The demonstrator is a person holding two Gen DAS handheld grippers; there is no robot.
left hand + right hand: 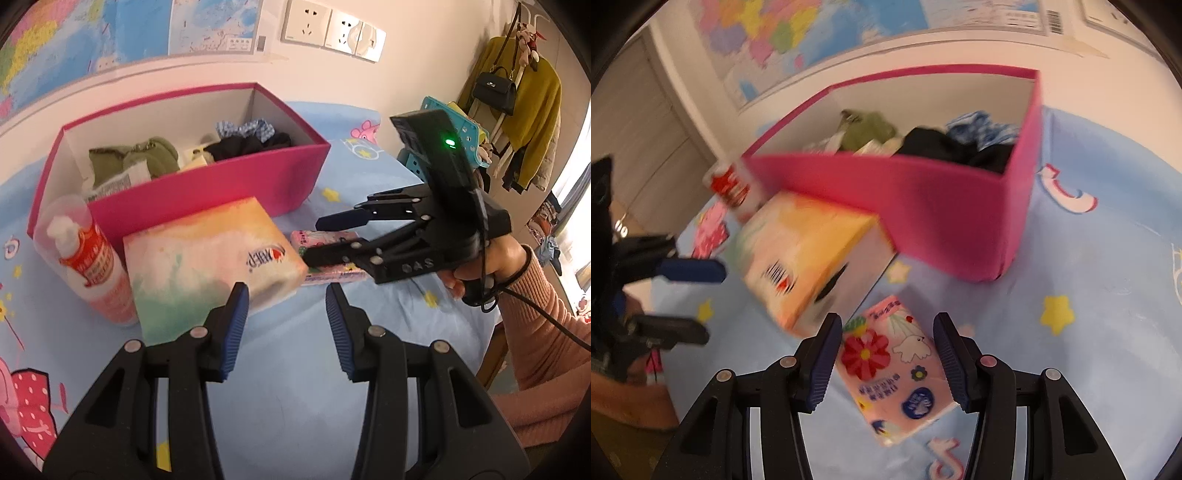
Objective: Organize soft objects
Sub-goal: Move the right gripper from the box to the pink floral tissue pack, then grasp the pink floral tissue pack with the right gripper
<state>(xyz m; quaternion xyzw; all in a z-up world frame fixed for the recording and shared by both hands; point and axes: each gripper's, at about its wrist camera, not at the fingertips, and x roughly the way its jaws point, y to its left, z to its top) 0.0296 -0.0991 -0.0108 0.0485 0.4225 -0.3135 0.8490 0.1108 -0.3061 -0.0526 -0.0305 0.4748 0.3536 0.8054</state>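
Note:
A pink box stands on the blue bed sheet and holds several soft clothes: green, black and blue-checked pieces. A pastel tissue box lies in front of it. A small pink tissue pack lies on the sheet. My right gripper is open with its fingers on either side of the pack, not closed on it. My left gripper is open and empty, just in front of the tissue box. The pink box also shows in the right wrist view.
A plastic bottle with a red label stands left of the tissue box. The wall with a map and sockets is behind the box. A coat rack with clothes stands at the right, past the bed edge.

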